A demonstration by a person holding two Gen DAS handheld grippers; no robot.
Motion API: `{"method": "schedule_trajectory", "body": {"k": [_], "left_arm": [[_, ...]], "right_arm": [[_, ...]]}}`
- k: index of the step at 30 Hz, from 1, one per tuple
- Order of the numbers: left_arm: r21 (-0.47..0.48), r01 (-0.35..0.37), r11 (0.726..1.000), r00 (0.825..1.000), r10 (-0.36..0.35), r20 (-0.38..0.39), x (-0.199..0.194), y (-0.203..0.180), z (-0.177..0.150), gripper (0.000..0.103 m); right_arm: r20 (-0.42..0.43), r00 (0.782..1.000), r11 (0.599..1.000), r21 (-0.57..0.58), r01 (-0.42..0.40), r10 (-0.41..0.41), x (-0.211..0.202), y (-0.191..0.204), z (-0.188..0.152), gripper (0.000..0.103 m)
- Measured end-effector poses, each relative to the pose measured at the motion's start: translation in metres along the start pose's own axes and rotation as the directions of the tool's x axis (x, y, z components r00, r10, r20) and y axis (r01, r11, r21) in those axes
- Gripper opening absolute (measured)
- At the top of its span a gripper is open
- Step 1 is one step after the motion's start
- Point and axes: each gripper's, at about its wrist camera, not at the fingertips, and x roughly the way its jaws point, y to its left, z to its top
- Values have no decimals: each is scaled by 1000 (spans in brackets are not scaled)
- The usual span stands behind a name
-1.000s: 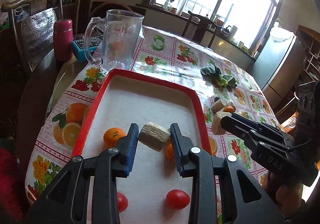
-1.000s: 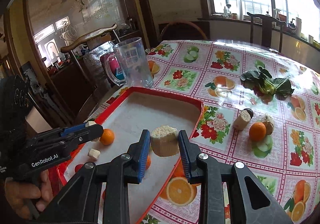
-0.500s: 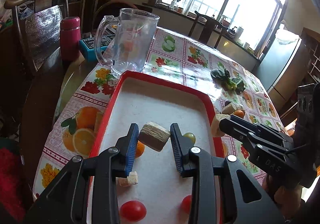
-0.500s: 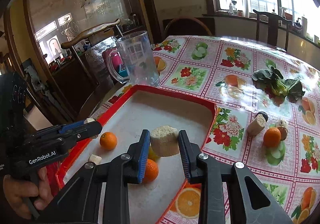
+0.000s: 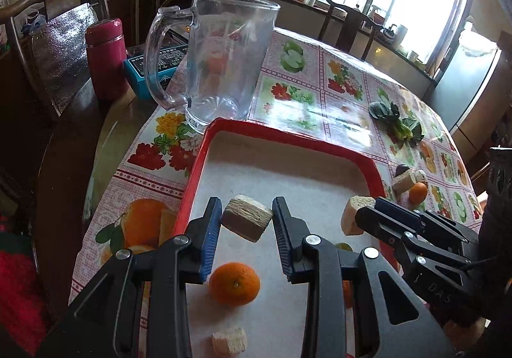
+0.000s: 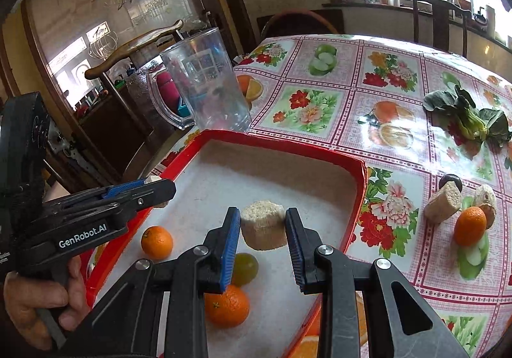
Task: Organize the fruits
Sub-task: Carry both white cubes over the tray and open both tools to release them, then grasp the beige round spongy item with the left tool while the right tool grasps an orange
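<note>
My left gripper [image 5: 247, 222] is shut on a tan layered chunk [image 5: 247, 222] and holds it above the red tray [image 5: 288, 135]. My right gripper [image 6: 263, 226] is shut on a pale fibrous chunk [image 6: 263, 225], also above the tray [image 6: 281, 143]. It shows in the left wrist view [image 5: 355, 218] at the right. In the tray lie oranges [image 5: 234, 283] [image 6: 156, 242] [image 6: 226, 305], a green grape [image 6: 244, 265] and a small tan piece [image 5: 229, 340]. Outside it, on the tablecloth, lie another orange [image 6: 469, 225] and two tan chunks [image 6: 443, 206].
A clear glass pitcher [image 5: 220, 60] stands just behind the tray. A red flask [image 5: 105, 58] and a blue box [image 5: 150, 68] sit at the left. Leafy greens [image 6: 467, 121] lie far right. Chairs ring the table.
Both grippers have moved forward over the tray towards the pitcher, still holding their chunks. The tomatoes have dropped out of the left wrist view.
</note>
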Motion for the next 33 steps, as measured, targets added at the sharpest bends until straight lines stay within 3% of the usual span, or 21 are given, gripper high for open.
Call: {"method": "schedule_trajectory", "body": {"k": [11, 12, 20, 33], "left_arm": [[1, -39, 999, 992, 39, -120, 33, 6, -5, 31], [1, -46, 999, 991, 46, -124, 32, 7, -5, 35], [-18, -46, 999, 994, 44, -97, 15, 8, -13, 46], [41, 35, 999, 998, -33, -46, -11, -46, -17, 46]], "right_arm": [[-30, 999, 1000, -1, -20, 19, 15, -5, -1, 33], [-31, 999, 1000, 1, -22, 22, 14, -5, -1, 35], [13, 1000, 1000, 21, -23, 23, -16, -10, -6, 39], [61, 996, 991, 115, 61, -69, -70, -70, -30, 39]]}}
